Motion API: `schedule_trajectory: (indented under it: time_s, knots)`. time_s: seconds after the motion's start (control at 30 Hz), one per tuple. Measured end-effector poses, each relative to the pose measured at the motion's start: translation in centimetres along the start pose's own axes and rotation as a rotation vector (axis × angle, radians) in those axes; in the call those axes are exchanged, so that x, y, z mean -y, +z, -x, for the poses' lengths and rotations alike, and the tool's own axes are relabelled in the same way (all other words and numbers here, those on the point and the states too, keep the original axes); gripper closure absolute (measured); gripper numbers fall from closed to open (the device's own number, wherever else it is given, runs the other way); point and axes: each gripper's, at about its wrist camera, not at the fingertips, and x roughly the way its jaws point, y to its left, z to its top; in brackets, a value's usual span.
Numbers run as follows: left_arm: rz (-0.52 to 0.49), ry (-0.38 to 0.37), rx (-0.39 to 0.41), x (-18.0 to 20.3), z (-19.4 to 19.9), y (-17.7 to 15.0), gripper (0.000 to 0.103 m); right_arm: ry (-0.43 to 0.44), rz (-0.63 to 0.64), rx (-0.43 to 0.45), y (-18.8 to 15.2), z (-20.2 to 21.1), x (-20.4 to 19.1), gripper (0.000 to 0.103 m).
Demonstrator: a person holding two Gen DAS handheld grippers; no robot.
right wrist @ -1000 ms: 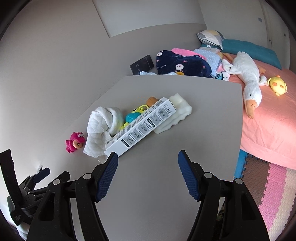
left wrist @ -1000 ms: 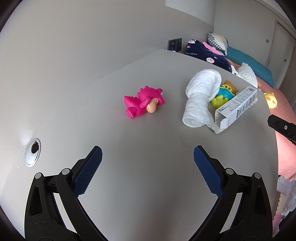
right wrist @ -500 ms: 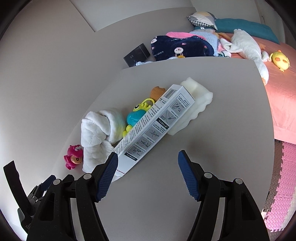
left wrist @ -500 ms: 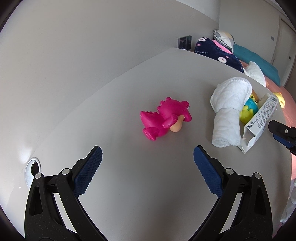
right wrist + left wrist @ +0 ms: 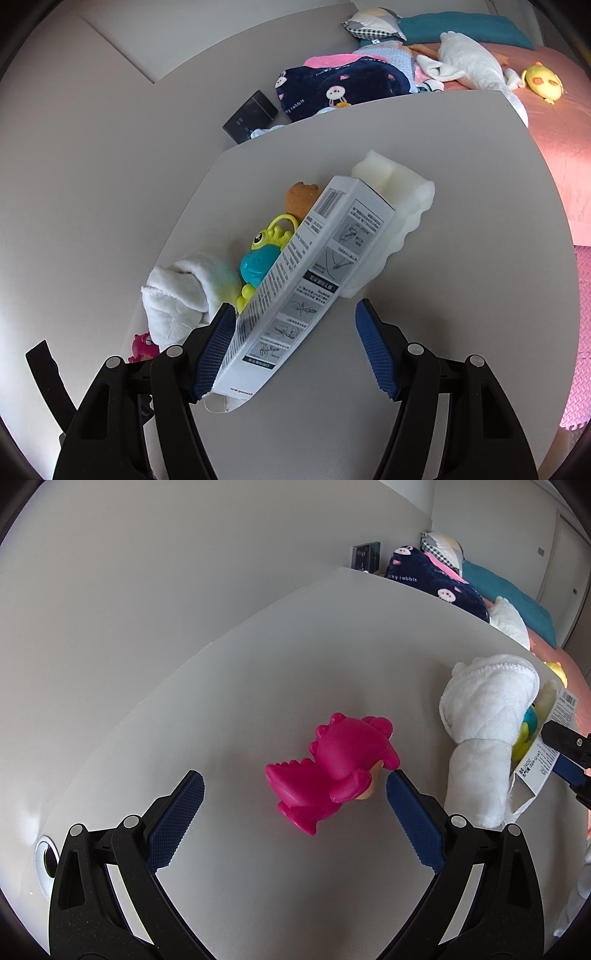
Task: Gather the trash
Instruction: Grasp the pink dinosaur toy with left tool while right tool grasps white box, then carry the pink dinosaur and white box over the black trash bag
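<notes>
A pink dinosaur toy [image 5: 332,760] lies on the grey table [image 5: 295,646], and my left gripper [image 5: 293,775] stands open around it; the right pad is close to the toy's head and the left pad is well clear. In the right wrist view a long white printed carton [image 5: 314,280] lies slanted, its near open end between the fingers of my right gripper [image 5: 295,304]. That gripper is open. The carton sits close against the left pad, with a wide gap to the right pad. Under the carton's far end lies white foam packing [image 5: 402,206].
A rolled white towel [image 5: 184,291], a blue-and-yellow frog toy [image 5: 258,262] and a brown toy [image 5: 301,197] crowd the carton's left side. A cable hole [image 5: 46,860] sits at the table's near left. A bed [image 5: 554,129] with plush toys lies past the right edge.
Both grippers have moved forward and lower. The pink toy now sits between the left fingers and the carton's near end between the right fingers. The right gripper has rolled. Neither has closed.
</notes>
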Motion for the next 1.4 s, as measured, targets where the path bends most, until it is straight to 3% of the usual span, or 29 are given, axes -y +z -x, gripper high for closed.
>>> schedule_trajectory:
  time_s: [0.07,0.13,0.2,0.33,0.9,1.1,1.4]
  knots:
    - [-0.014,0.006,0.001,0.2,-0.3,0.2,0.007,0.007,-0.002,0.004,0.1,-0.2,0.0,0.036]
    - [-0.027,0.014,0.007,0.5,-0.4,0.2,0.009,0.043,0.002,-0.012,0.1,-0.5,0.1,0.056]
    - [-0.041,0.016,0.006,0.6,-0.4,0.3,0.020,0.048,0.021,-0.005,0.1,-0.4,-0.1,0.061]
    - [-0.030,-0.023,0.008,0.4,-0.2,0.3,0.053,0.065,0.045,0.002,-0.1,0.0,-0.4,0.066]
    - [0.018,-0.006,0.058,0.5,3.9,-0.8,0.058,0.027,0.147,0.053,-0.6,4.1,-1.0,0.070]
    - [0.082,-0.049,0.067,0.0,5.2,-1.4,0.058,0.031,0.153,0.075,-0.8,6.3,-0.7,0.070]
    - [0.048,-0.046,0.110,2.2,8.6,-1.6,0.058,0.043,0.156,0.103,-1.3,9.6,0.1,0.070]
